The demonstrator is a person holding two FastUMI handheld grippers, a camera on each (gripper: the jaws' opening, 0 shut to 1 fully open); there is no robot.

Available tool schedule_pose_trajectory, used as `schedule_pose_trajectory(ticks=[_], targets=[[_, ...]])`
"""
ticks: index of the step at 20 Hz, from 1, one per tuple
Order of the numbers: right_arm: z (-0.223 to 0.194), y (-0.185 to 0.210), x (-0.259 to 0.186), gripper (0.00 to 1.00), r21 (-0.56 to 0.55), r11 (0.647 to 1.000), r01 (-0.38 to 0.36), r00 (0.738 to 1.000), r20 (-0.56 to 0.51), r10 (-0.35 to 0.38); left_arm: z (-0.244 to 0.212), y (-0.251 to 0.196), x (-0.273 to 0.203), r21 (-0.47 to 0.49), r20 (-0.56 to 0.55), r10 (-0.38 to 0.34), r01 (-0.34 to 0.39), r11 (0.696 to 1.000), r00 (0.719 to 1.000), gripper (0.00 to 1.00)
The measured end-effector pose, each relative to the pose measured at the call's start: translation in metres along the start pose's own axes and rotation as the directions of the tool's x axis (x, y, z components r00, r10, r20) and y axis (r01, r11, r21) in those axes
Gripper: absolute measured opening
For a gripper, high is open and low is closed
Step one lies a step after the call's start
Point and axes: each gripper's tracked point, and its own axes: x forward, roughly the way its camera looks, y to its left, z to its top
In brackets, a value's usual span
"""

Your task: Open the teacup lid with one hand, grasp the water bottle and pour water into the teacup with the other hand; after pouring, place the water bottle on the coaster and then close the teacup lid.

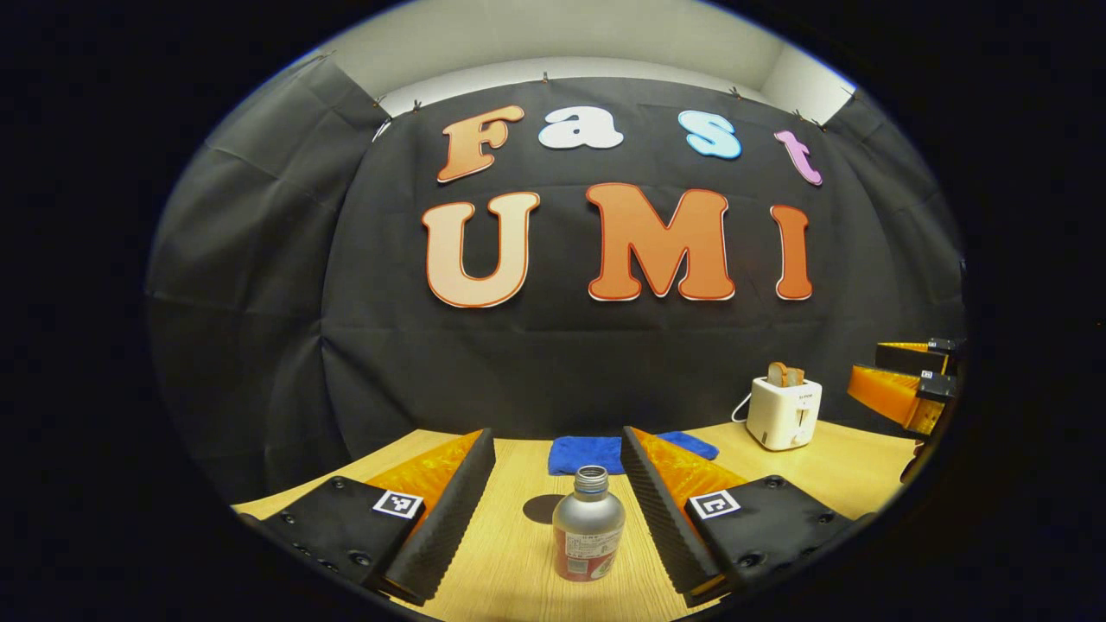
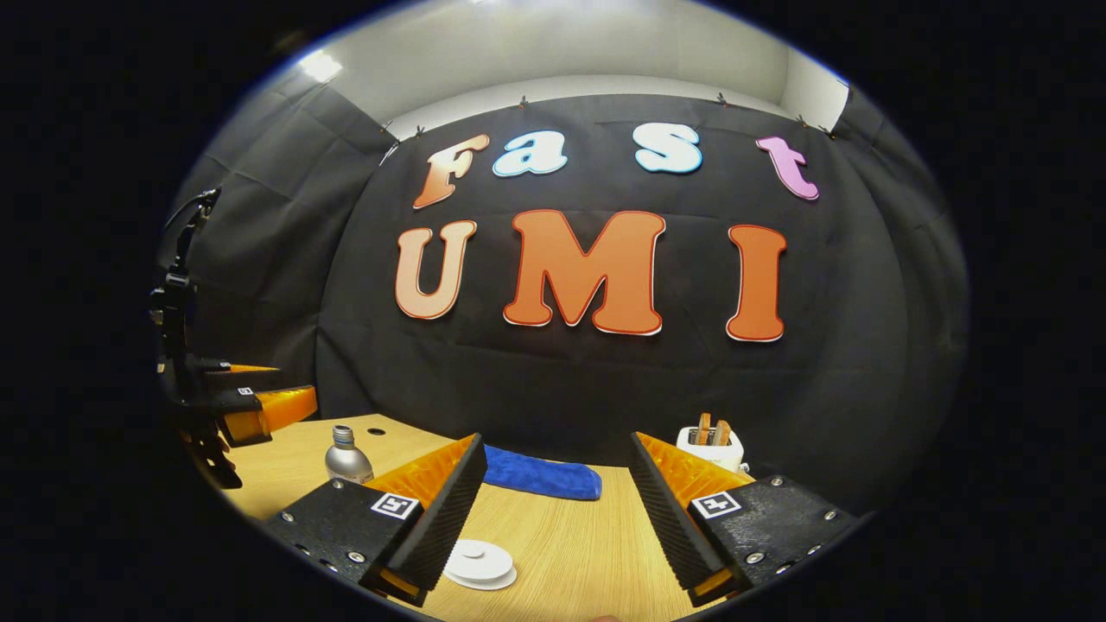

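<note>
A silver water bottle (image 1: 588,523) with a red label and no cap stands upright on the wooden table (image 1: 510,570). It sits between the fingers of my left gripper (image 1: 557,439), which is open and not touching it. A dark round patch (image 1: 543,508), perhaps the coaster, lies just behind the bottle. In the right gripper view, a white round teacup lid (image 2: 479,563) sits low near the left finger of my open right gripper (image 2: 556,441), untouched. Farther left in that view are the bottle (image 2: 347,456) and the left gripper (image 2: 242,406).
A folded blue cloth (image 1: 605,451) lies at the back of the table near the wall. A white toaster (image 1: 784,410) holding bread slices stands at the back right. The right gripper (image 1: 903,389) hovers at the far right edge of the left gripper view.
</note>
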Motion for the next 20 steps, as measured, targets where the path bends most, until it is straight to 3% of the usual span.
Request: schedule_pose_trajectory(ticks=[11, 20], targets=[[-0.006, 0.007, 0.005, 0.99, 0.0, 1.0, -0.024, 1.0, -0.016, 0.024, -0.003, -0.001, -0.001, 0.0, 0.0, -0.004, 0.004, 1.0, 1.0, 0.96], [-0.056, 0.035, 0.015, 0.99, 0.008, 0.996, -0.091, 0.988, -0.125, 0.091, -0.039, -0.004, 0.003, -0.021, -0.057, -0.021, 0.02, 1.0, 0.998, 0.99]])
